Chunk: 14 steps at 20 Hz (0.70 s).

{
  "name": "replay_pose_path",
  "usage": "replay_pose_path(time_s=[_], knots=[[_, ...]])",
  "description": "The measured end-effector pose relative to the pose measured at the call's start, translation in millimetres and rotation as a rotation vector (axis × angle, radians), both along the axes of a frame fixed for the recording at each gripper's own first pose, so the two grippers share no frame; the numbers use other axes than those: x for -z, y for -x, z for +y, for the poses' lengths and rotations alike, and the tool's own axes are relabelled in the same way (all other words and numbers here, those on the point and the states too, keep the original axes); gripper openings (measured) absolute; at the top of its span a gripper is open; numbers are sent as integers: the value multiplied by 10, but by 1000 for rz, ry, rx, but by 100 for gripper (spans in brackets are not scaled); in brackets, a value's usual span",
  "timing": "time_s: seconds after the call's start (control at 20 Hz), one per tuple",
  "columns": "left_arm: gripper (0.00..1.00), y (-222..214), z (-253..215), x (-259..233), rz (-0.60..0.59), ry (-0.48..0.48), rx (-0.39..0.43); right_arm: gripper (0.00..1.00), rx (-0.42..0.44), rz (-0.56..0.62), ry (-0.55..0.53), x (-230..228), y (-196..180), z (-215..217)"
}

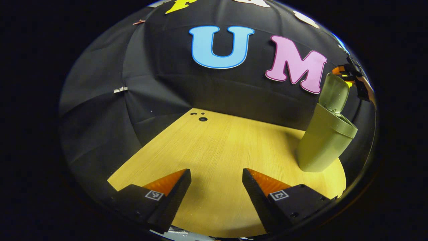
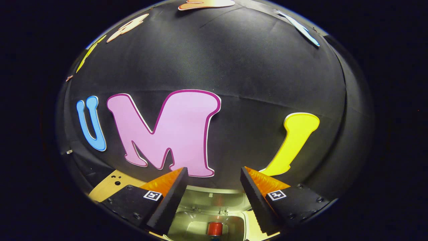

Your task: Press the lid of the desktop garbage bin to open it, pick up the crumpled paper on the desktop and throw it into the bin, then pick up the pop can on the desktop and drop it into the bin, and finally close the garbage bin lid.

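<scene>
The wooden desktop [image 1: 214, 147] is being shown in the left gripper view with no paper or can lying on the stretch that is seen, which suggests that both throws are already done. The garbage bin [image 1: 322, 144] is being kept at the right side of that desktop, near the booth's wall, and its lid [image 1: 334, 92] is being held upright on its hinge, so the mouth is being left free from above. The right gripper [image 1: 351, 75] is being glimpsed just beside the top of that lid, high over the bin, probably so that a drop falls straight in and the lid can be reached next.

In the right gripper view the right gripper [image 2: 214, 190] is being pointed at the wall with its jaws spread and nothing pinched between them. Directly beneath, the bin's open mouth [image 2: 200, 226] is being looked into, and the pop can [image 2: 214, 229] is being seen lying inside. The crumpled paper cannot be made out there.

The left gripper [image 1: 216, 187] is being held low over bare desktop, well apart from the bin, jaws spread and empty, apparently parked out of the way. Closing the lid is being judged the step left.
</scene>
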<state>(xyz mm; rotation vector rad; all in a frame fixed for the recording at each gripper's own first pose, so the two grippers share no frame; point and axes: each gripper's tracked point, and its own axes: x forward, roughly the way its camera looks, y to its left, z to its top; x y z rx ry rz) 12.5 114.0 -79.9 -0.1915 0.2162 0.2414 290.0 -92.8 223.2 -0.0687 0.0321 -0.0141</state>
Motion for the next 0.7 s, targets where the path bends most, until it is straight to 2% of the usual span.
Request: replay_pose_path(time_s=[0.5, 0.7], knots=[[99, -164, -291, 91, 20, -12, 157, 98, -19, 55, -78, 555, 656, 13], [99, -188, -365, 142, 40, -43, 218, 98, 29, 117, -70, 1007, 843, -85]])
